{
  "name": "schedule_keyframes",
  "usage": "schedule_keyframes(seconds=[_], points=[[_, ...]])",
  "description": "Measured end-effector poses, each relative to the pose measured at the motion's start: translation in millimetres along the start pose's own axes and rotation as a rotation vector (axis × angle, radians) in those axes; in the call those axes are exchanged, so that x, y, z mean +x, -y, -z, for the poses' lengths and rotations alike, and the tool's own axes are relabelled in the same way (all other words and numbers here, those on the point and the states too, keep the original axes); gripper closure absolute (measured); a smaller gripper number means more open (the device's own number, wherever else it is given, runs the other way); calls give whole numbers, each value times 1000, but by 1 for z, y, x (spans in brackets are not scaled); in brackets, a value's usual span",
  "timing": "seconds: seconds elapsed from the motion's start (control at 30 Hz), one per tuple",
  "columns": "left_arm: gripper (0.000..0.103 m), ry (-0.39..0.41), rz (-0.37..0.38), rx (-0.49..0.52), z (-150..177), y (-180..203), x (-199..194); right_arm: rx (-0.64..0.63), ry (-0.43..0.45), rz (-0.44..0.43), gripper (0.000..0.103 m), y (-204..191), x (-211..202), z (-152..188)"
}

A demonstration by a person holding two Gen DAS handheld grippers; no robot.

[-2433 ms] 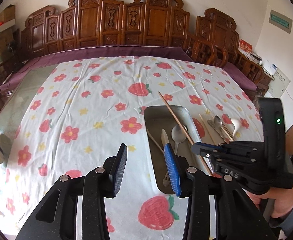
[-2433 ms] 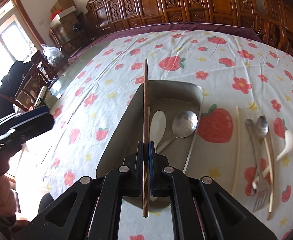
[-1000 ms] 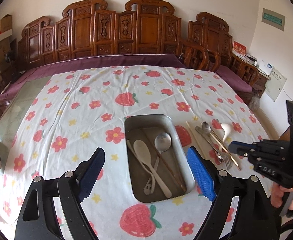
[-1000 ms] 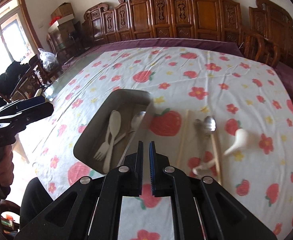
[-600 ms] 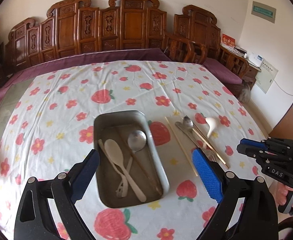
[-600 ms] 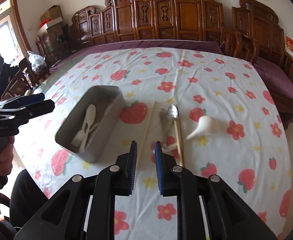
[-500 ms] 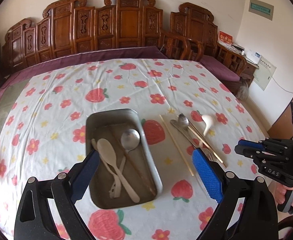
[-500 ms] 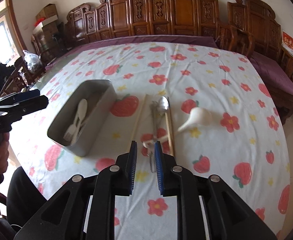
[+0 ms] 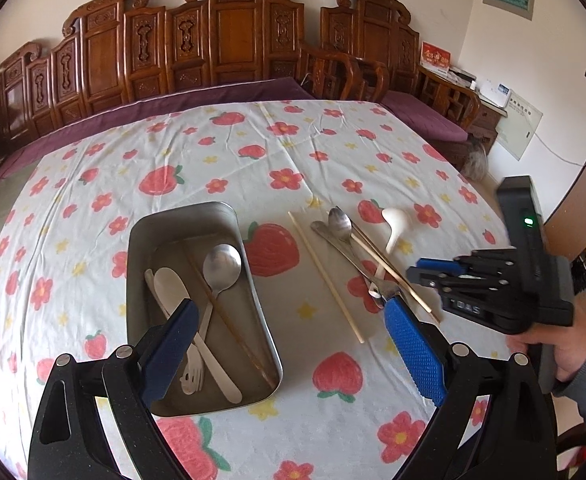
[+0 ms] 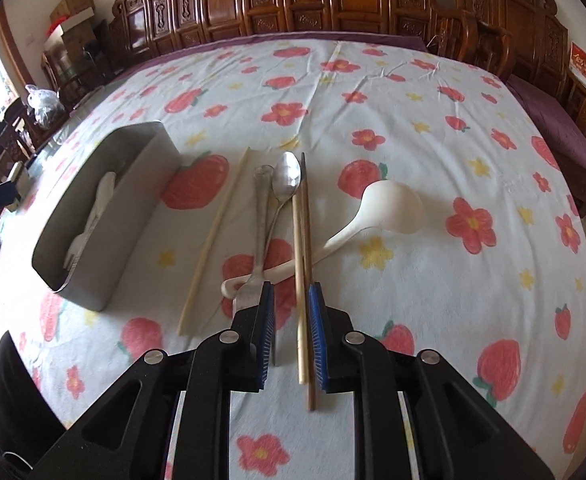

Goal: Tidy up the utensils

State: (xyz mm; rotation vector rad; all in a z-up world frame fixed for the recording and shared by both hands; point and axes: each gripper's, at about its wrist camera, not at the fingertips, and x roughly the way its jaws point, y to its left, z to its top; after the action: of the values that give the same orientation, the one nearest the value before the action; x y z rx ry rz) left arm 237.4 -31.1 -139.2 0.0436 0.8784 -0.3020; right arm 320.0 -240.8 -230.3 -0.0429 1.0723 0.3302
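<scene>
Your right gripper is lowered over the loose utensils on the flower-and-strawberry printed tablecloth, its blue-padded fingers parted by a narrow gap and holding nothing. Between the fingers lie the near ends of two chopsticks side by side: a pale bamboo chopstick toward the left finger and a dark brown wooden chopstick toward the right finger. Neither pad appears to press on them yet.

Just outside the left finger lie the steel fork and the small steel spoon; the handle of the white ceramic soup spoon crosses under the chopsticks just ahead of the fingertips. A second pale chopstick lies alone farther left, and beyond it stands the rectangular grey metal tray.

Your left gripper hovers with fingers spread wide, empty, straddling the near end of the tray, which already holds a steel spoon, a white plastic spoon and other utensils.

The step in hand appears to be the pickup of the next chopstick. The next move calls for closing on one stick only, or both cleanly, without snagging the ceramic handle, then a lift and a carry leftward to the tray.
</scene>
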Motion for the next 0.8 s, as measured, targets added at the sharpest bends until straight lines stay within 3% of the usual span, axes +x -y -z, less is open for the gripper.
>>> schedule_keyframes(seconds=[0.37, 0.43, 0.5, 0.8], points=[[13, -27, -1, 26, 2, 9, 12, 93, -46, -56, 84, 26, 35, -21], [13, -29, -1, 26, 1, 10, 13, 95, -67, -50, 91, 26, 39, -20], [13, -32, 0, 25, 1, 10, 15, 91, -63, -30, 97, 26, 38, -19], [13, -59, 1, 37, 0, 21, 32, 83, -35, -11, 97, 22, 13, -6]])
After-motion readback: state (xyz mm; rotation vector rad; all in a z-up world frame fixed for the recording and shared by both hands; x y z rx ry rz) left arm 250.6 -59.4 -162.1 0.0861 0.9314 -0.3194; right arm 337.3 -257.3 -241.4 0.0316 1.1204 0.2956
